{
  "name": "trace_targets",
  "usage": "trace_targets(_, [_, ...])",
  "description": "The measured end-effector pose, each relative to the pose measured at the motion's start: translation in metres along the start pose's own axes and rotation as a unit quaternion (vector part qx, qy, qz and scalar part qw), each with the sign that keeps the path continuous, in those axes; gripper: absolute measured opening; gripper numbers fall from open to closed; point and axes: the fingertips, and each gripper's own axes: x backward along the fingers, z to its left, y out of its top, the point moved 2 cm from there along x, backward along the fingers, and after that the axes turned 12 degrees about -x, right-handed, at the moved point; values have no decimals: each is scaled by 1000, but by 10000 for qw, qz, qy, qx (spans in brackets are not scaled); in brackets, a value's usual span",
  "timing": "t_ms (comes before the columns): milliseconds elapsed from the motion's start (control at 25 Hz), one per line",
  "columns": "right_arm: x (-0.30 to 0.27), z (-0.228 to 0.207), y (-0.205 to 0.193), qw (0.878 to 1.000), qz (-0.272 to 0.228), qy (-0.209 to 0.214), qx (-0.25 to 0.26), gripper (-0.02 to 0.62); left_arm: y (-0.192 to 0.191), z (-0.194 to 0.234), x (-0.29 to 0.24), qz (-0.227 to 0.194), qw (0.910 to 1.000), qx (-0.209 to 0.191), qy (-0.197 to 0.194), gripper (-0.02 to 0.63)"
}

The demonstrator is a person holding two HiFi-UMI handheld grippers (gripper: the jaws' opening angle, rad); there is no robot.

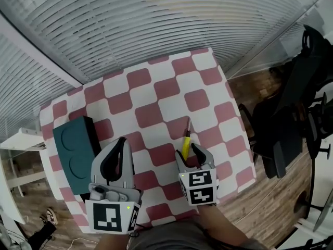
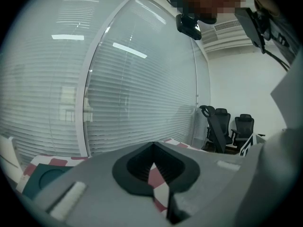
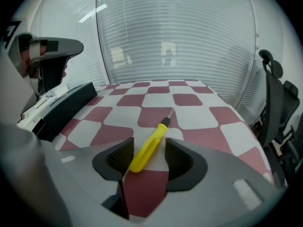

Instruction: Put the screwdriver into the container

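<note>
A yellow-handled screwdriver (image 1: 186,146) (image 3: 149,148) lies flat on the red-and-white checked tablecloth (image 1: 156,95), its metal tip pointing away from me. My right gripper (image 1: 188,153) (image 3: 148,146) points steeply down over it, jaws open on either side of the handle; a gap shows beside the right-hand pad. The dark teal container (image 1: 75,152) (image 3: 66,109) (image 2: 41,181) stands at the table's left edge. My left gripper (image 1: 123,142) (image 2: 152,148) hovers just right of the container with its tips together and nothing in it.
Black office chairs (image 1: 296,103) stand on the wooden floor right of the table. A white shelf (image 1: 21,139) sits at the far left. Windows with blinds (image 1: 156,20) run behind the table's far edge.
</note>
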Motion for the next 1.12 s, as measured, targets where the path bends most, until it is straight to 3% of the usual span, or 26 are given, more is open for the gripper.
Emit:
trace_targets(40, [1, -3, -1, 10000, 11, -32, 19, 204, -1, 1, -1, -11, 10000, 21, -15, 0])
trace_targets(160, [2, -11, -2, 10000, -3, -73, 28, 145, -1, 0, -5, -34, 10000, 62, -68, 0])
trace_targets(560, [4, -5, -1, 9997, -86, 174, 144, 98, 5, -3, 1, -70, 10000, -28, 27, 0])
trace_targets(840, [30, 24, 33, 9921, -832, 850, 399, 98, 18, -4, 23, -184, 9990, -122, 385, 0])
trace_targets(1120, [87, 69, 79, 9684, -1622, 1738, 754, 98, 45, -6, 71, -454, 9934, -291, 1012, 0])
